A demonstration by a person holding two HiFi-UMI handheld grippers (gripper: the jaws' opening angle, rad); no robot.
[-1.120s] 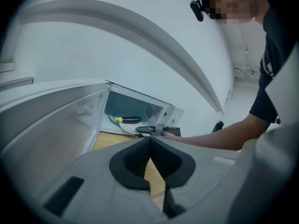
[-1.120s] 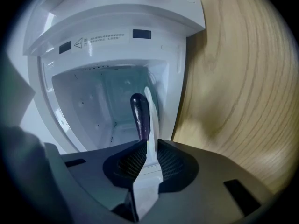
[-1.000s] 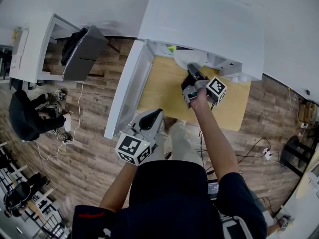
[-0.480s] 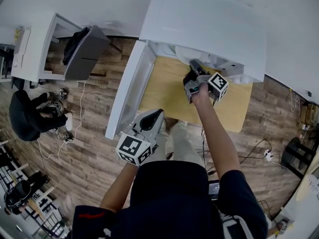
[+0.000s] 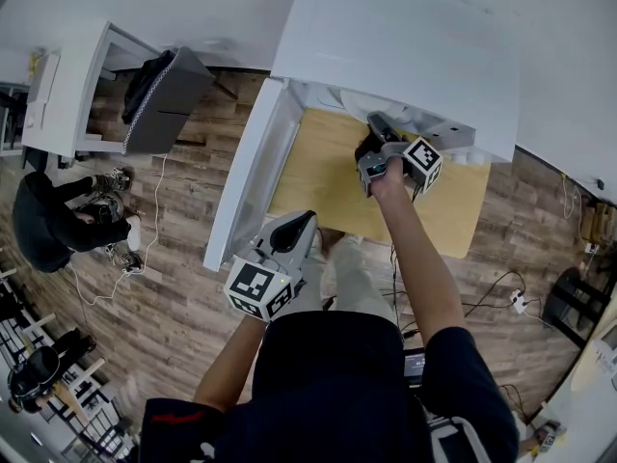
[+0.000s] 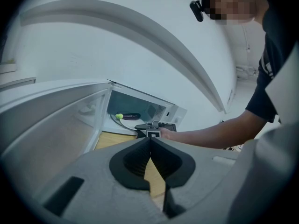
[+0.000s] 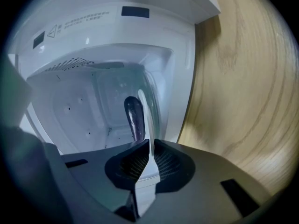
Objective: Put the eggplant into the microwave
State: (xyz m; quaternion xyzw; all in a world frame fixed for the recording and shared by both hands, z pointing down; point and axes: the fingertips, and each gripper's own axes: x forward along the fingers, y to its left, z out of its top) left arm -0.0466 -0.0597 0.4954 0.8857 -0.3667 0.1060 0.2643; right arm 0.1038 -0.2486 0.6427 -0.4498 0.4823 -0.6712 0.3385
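The dark purple eggplant point(image 7: 134, 118) with a green stem lies on a clear glass plate point(image 7: 148, 104) inside the open white microwave point(image 7: 93, 36). My right gripper point(image 7: 150, 143) is at the microwave's mouth, shut on the plate's near rim, which runs as a thin edge between the pads. In the head view the right gripper point(image 5: 378, 131) reaches under the white shelf above the wooden table point(image 5: 323, 181). My left gripper point(image 5: 304, 225) hangs back near the table's front edge, shut and empty. From the left gripper view the eggplant point(image 6: 129, 116) shows inside the cavity.
The microwave door point(image 5: 246, 177) stands swung open to the left of the table. A white shelf point(image 5: 405, 46) overhangs the microwave. A person in dark clothes point(image 5: 48, 225) crouches on the wood floor at far left, near a grey box point(image 5: 164, 99) and cables.
The plate with the eggplant has slid deeper into the microwave, and it no longer sticks out from under the shelf. My right gripper followed it slightly. The left gripper stayed put.
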